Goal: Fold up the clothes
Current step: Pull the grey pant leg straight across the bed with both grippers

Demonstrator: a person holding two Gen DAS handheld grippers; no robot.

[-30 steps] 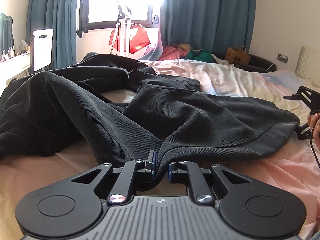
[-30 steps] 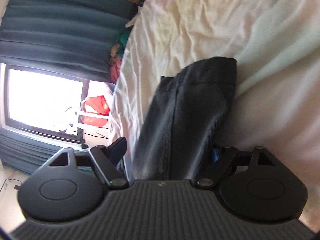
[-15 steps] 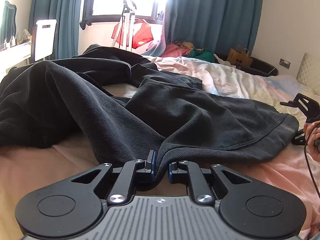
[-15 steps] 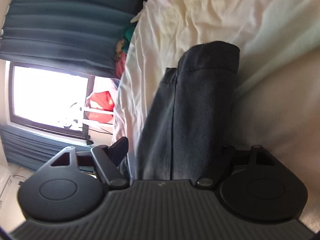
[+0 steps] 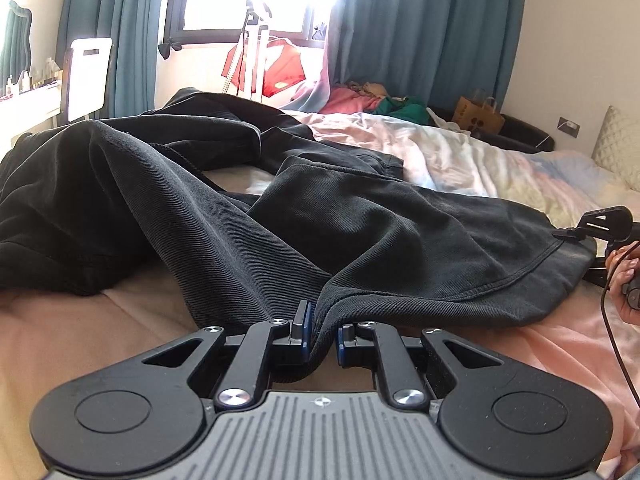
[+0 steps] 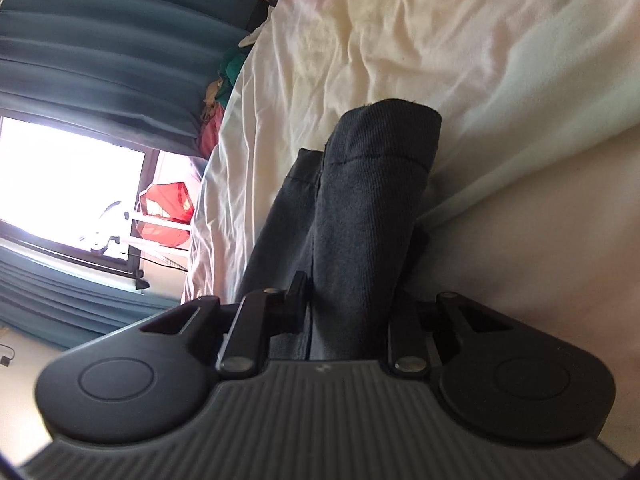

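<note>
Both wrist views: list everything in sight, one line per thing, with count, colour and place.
garment: one, dark grey, spread across the bed
bed cover: one, pale pink and cream, rumpled under the garment
curtains: two, teal, beside the window
red item: one, hanging at the window
paper bag: one, brown, far side of the bed
chair: one, white, far left
left hand-held gripper: black, shut on a garment edge
right hand-held gripper: black, closed on the garment hem
person's hand: right edge
</note>
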